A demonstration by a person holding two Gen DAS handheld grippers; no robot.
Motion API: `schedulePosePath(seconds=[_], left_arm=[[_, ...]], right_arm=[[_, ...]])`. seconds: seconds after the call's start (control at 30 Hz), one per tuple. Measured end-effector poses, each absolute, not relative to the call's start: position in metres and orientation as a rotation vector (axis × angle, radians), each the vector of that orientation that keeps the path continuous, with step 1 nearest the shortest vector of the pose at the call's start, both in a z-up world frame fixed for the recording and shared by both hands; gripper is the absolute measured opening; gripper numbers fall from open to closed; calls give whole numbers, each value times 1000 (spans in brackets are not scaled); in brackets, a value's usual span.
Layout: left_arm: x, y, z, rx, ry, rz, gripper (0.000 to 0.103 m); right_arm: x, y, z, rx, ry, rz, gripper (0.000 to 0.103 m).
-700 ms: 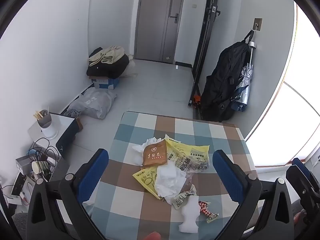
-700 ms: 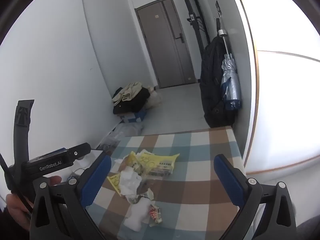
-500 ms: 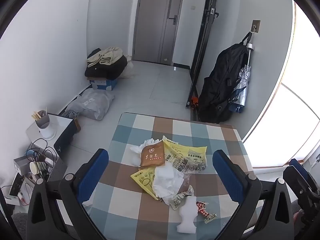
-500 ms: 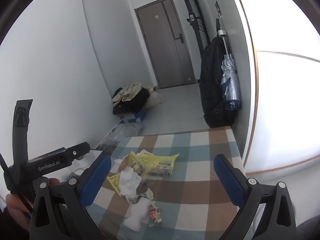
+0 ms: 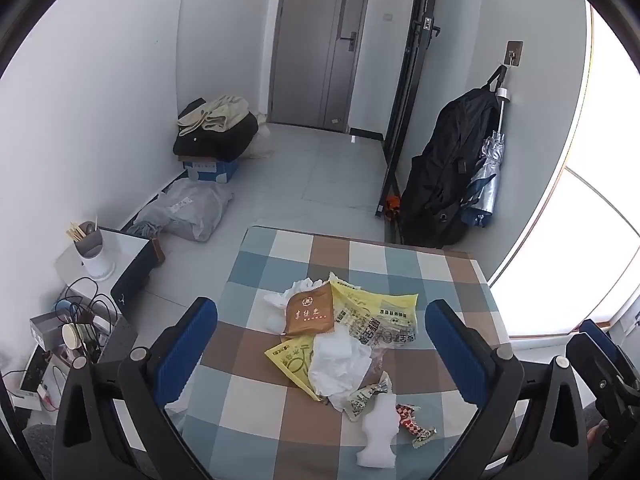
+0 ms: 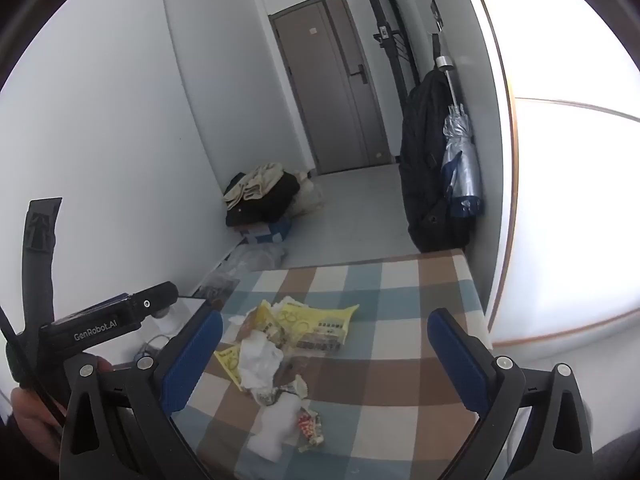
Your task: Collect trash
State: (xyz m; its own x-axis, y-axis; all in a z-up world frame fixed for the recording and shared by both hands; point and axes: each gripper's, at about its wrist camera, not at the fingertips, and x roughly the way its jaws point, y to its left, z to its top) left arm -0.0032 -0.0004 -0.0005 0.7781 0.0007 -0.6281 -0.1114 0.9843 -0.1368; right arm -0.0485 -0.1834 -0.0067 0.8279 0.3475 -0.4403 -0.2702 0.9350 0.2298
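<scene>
A small grey-walled room with a grey door (image 5: 320, 44) at its far end holds a table under a checked cloth (image 5: 256, 396) of blue, brown and cream squares. The trash lies in one loose heap near the middle of the table, a little toward its near edge. A brown packet (image 5: 310, 312) sits at the far side of the heap, overlapping a yellow printed wrapper (image 5: 376, 312) that spreads toward the table's right edge. Crumpled white tissue (image 5: 338, 364) rests over a second yellow wrapper (image 5: 288, 358) just nearer. Closest to the near edge are a white foam piece (image 5: 378, 432) and, touching it on the right, a red-and-white candy wrapper (image 5: 414, 426).

The left gripper (image 5: 320, 344) hovers above the heap with its blue-padded jaws spread wide, nothing between them. The right gripper (image 6: 324, 360) also hangs over the table, jaws spread wide and empty, with the heap lying nearer its left finger.

On the floor beyond the table's left edge lie a grey plastic bag (image 5: 188, 214) and a pile of clothes (image 5: 218, 130) on a blue box. A black bag (image 5: 452, 168) and a silver umbrella (image 5: 486, 176) hang on the right wall.
</scene>
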Motion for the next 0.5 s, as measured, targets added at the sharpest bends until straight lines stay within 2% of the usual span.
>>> schedulePosePath(seconds=[0.5], left_arm=[[-3, -2, -2, -169, 691, 64, 102]], right_arm=[[-49, -188, -9, 210, 515, 322, 103]])
